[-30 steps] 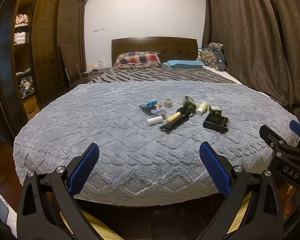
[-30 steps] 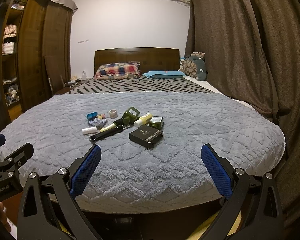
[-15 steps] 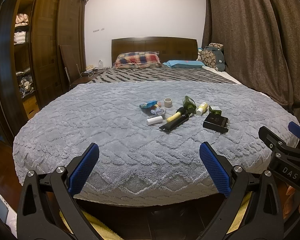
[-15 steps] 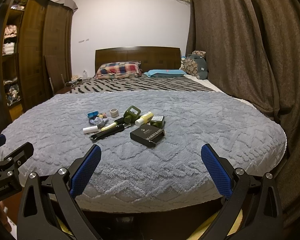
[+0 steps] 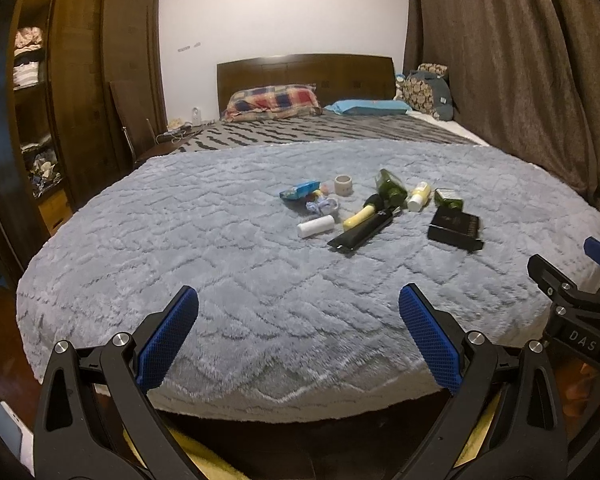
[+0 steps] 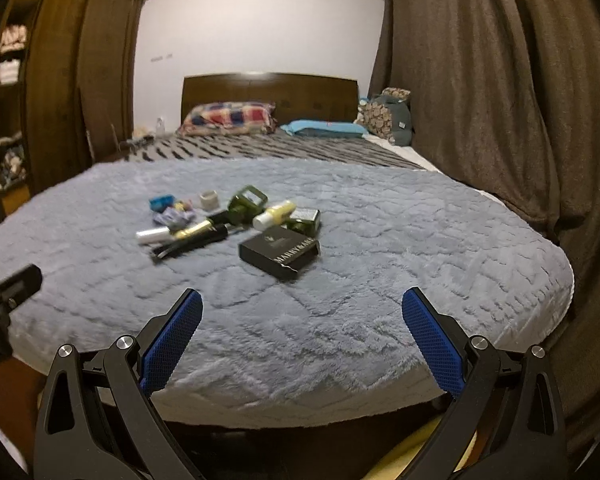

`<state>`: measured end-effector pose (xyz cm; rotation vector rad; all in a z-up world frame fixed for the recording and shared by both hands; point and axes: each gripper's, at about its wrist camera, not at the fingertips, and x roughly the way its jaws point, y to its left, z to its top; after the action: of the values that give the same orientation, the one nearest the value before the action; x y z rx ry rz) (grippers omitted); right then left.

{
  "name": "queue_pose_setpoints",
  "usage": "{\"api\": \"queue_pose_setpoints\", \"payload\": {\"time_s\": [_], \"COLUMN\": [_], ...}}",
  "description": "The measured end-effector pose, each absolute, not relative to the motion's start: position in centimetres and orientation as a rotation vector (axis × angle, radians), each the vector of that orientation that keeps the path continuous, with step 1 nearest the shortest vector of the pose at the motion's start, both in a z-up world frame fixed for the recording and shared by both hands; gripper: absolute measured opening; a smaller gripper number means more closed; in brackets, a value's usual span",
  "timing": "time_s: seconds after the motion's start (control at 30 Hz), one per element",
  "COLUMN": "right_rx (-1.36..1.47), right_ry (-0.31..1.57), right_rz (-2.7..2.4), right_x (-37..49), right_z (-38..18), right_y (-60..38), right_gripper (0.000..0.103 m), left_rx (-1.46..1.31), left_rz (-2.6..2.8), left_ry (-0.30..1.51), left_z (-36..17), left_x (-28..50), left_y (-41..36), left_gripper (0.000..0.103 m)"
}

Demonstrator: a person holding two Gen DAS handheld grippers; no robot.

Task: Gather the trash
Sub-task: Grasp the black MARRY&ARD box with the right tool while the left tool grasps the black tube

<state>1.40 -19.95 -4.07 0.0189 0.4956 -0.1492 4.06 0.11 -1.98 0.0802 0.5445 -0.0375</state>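
Observation:
A pile of small items lies on the grey blanket [image 5: 220,264]: a black box [image 5: 455,227] [image 6: 279,253], a black tube [image 5: 362,232], a green bottle [image 5: 390,190] [image 6: 246,204], a white-and-yellow bottle [image 5: 419,197], a white cylinder [image 5: 316,226], a blue wrapper [image 5: 299,191], a tape roll [image 5: 343,185]. My left gripper [image 5: 298,336] is open and empty at the bed's near edge. My right gripper [image 6: 302,336] is open and empty, nearer the black box.
A dark wooden wardrobe [image 5: 80,92] stands to the left. Brown curtains [image 6: 480,80] hang to the right. Pillows [image 5: 274,102] and a headboard [image 5: 304,70] are at the far end. The floor in front of the bed is dark.
Both grippers have moved forward toward the bed and the pile. The right wrist view is blurred from motion. Both stay open.

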Motion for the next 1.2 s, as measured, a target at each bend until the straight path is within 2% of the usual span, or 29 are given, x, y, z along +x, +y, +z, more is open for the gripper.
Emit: {"api": "queue_pose_setpoints", "payload": {"time_s": [0.53, 0.7, 0.9, 1.0, 1.07, 1.2], "right_rx": [0.043, 0.044, 0.030, 0.029, 0.024, 0.037], "right_ry": [0.679, 0.718, 0.745, 0.752, 0.753, 0.741], "right_rz": [-0.011, 0.033, 0.082, 0.107, 0.113, 0.115], "right_x": [15.1, 17.4, 19.4, 19.7, 19.7, 19.3], "right_z": [-8.8, -9.6, -10.2, -10.2, -10.2, -10.1], "right_y": [-22.6, -22.6, -22.2, -22.2, -22.3, -22.3], "right_gripper": [0.100, 0.100, 0.100, 0.095, 0.086, 0.085], "left_rx": [0.070, 0.083, 0.081, 0.088, 0.102, 0.114], "left_rz": [-0.164, -0.202, -0.258, -0.275, -0.280, -0.285], "left_ry": [0.721, 0.747, 0.799, 0.806, 0.810, 0.806], "left_z": [-7.8, -9.2, -10.4, -10.5, -10.5, -10.5], "left_x": [16.7, 19.9, 23.8, 24.5, 24.6, 24.2], "left_y": [-1.2, -2.6, -4.1, -4.4, -4.6, -4.6], "left_gripper": [0.095, 0.078, 0.064, 0.056, 0.055, 0.048]}}
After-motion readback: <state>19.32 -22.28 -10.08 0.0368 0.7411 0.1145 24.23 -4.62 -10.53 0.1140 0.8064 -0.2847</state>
